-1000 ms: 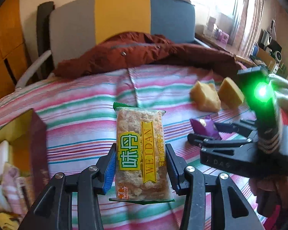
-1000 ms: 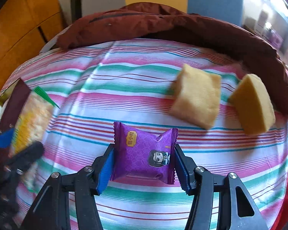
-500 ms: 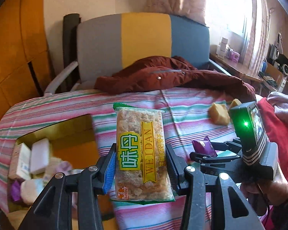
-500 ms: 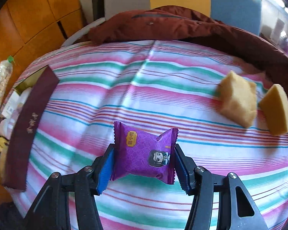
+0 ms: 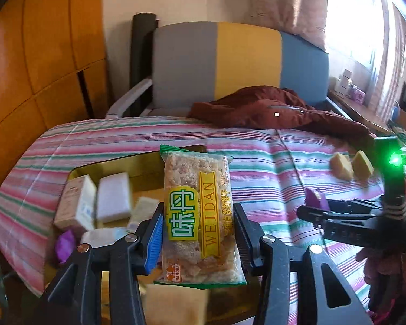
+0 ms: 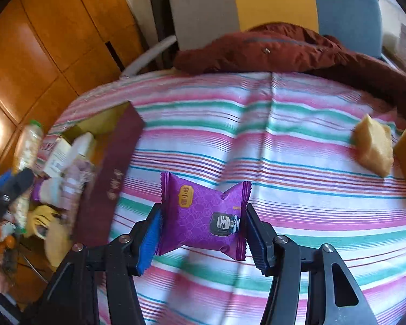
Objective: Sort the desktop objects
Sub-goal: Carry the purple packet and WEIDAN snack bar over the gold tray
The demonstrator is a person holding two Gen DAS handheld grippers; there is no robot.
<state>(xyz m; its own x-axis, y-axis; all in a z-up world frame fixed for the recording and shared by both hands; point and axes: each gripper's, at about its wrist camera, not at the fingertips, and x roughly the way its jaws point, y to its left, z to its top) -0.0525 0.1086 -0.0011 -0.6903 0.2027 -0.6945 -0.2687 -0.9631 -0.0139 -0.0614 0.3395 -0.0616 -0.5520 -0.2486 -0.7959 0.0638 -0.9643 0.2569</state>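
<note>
Item one: my left gripper, jaws clamped on the long sides of a clear-wrapped WEIDAN snack bar, held upright with its green top seam away from me and its yellow-green label facing the camera; it hangs above the open box. Item two: the box itself, gold-lined inside with a dark maroon outer wall, sitting at the left end of the striped cloth; inside it lie a tan carton, a white packet, a small purple wrapper and other pieces too blurred to name. Item three: my right gripper, jaws closed against the two crimped ends of a purple candy packet printed with a cartoon face, held off the cloth just to the right of the box's maroon wall. From the left wrist view that same gripper shows at the right, a green light glowing on its body. Item four: two yellow sponge-like blocks, side by side on the cloth at its far right, well apart from the box. Item five: a dark red jacket heaped along the cloth's far edge, in front of a grey, yellow and blue chair back. Item six: orange wood panelling at left.
</note>
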